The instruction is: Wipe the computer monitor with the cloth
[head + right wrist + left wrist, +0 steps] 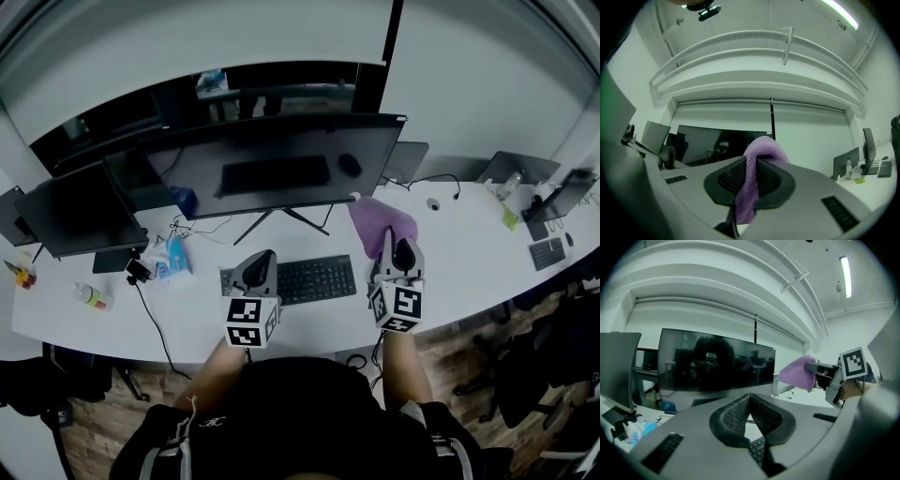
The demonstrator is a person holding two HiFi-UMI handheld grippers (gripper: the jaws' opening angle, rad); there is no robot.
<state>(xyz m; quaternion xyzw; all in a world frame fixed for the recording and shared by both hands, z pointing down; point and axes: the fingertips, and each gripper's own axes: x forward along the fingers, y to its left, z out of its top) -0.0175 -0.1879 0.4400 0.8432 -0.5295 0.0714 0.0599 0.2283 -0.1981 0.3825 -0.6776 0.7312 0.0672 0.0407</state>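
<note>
Your left claw [750, 397] and right claw [752, 171] are nearest, side by side over the near edge of the white surface [450, 258], which runs on ahead of both and off to either side. Ahead of the two claws stands the wide dark computer monitor [281, 169], its screen facing you. A second dark monitor [80, 214] stands well off to the left of your left claw. Just ahead of the claws and mostly between them lies the black keyboard [315, 278], its left end beneath your left claw. The purple cloth [761, 149] is pinched in your right claw, folded over the jaw tips and hanging down between the pads. It is close to the computer monitor's lower right corner, and you cannot tell from these views whether it touches the screen. Your left claw is pressed closed at the tips, with nothing between its pads.
</note>
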